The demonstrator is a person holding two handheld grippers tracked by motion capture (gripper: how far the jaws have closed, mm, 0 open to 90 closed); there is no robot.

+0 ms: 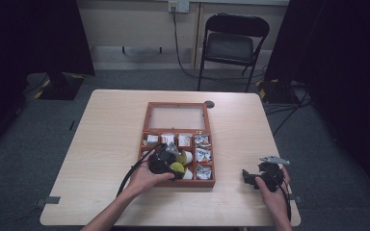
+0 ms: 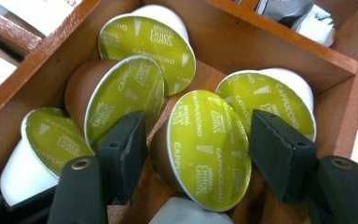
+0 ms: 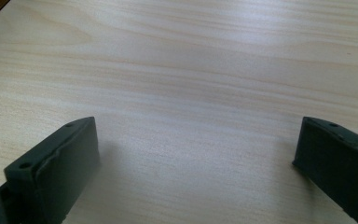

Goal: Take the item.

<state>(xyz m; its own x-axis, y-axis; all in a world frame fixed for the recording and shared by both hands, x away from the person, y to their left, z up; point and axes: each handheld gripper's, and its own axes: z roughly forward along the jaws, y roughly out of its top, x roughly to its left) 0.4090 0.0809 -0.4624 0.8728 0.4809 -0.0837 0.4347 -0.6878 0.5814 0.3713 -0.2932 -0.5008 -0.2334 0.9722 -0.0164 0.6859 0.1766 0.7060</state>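
A wooden compartment box [image 1: 145, 144] lies mid-table with its glass lid [image 1: 177, 117] folded back. Its near-left compartment holds several coffee capsules with green foil lids. My left gripper [image 1: 173, 163] reaches into that compartment. In the left gripper view its jaws [image 2: 198, 120] straddle one brown-bodied capsule [image 2: 209, 149] lying on its side, with the pads [image 2: 126, 149] just off it, so the gripper is open. My right gripper [image 1: 248, 177] rests at the table's right front. Its jaws [image 3: 196, 128] stand wide open over bare wood, with nothing between them.
The box's other compartments hold white packets [image 1: 167, 139] and silvery sachets [image 1: 202, 155]. A small dark disc [image 1: 209, 104] sits behind the lid. Beyond the light wooden table [image 1: 106, 144] a black folding chair [image 1: 231, 43] stands, with dark curtains at both sides.
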